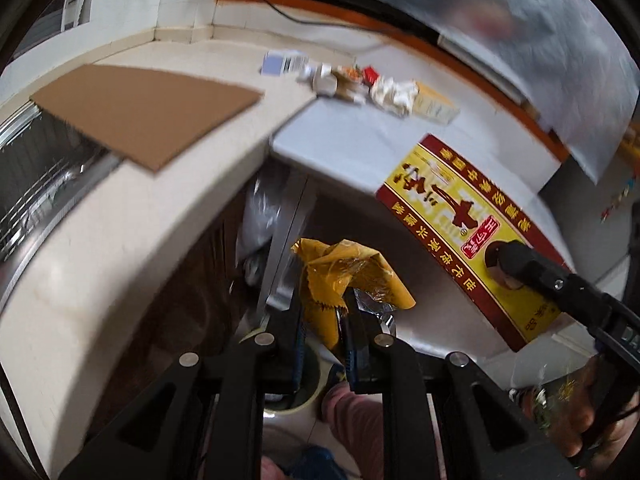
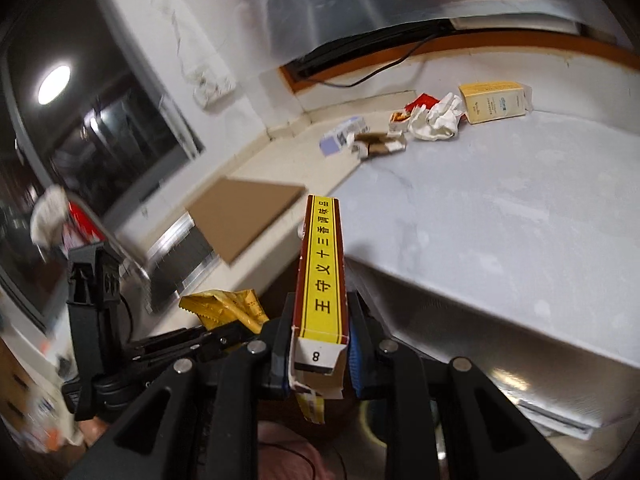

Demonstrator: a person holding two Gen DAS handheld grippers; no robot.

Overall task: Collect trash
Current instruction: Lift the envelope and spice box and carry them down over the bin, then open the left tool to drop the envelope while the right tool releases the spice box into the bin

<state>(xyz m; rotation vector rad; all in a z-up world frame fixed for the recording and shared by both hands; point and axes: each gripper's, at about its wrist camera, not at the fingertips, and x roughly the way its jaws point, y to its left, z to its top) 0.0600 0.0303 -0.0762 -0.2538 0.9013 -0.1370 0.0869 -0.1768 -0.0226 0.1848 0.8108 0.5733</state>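
Observation:
My left gripper (image 1: 322,300) is shut on a crumpled yellow foil wrapper (image 1: 352,276) and holds it off the counter edge. The wrapper (image 2: 228,306) also shows in the right wrist view, in the left gripper (image 2: 236,330). My right gripper (image 2: 320,308) is shut on a flat red and yellow spice box (image 2: 322,264), held edge-up. The same box (image 1: 472,224) shows in the left wrist view with a right gripper finger (image 1: 532,268) on it. A pile of trash (image 2: 424,120) lies at the far end of the grey table (image 2: 500,208).
A brown cardboard sheet (image 1: 140,108) lies on the cream counter (image 1: 100,248) over a metal sink (image 1: 36,184). A yellow carton (image 2: 494,102) and white crumpled paper (image 2: 438,120) are in the pile. A pale bin rim (image 1: 312,396) is below the left gripper.

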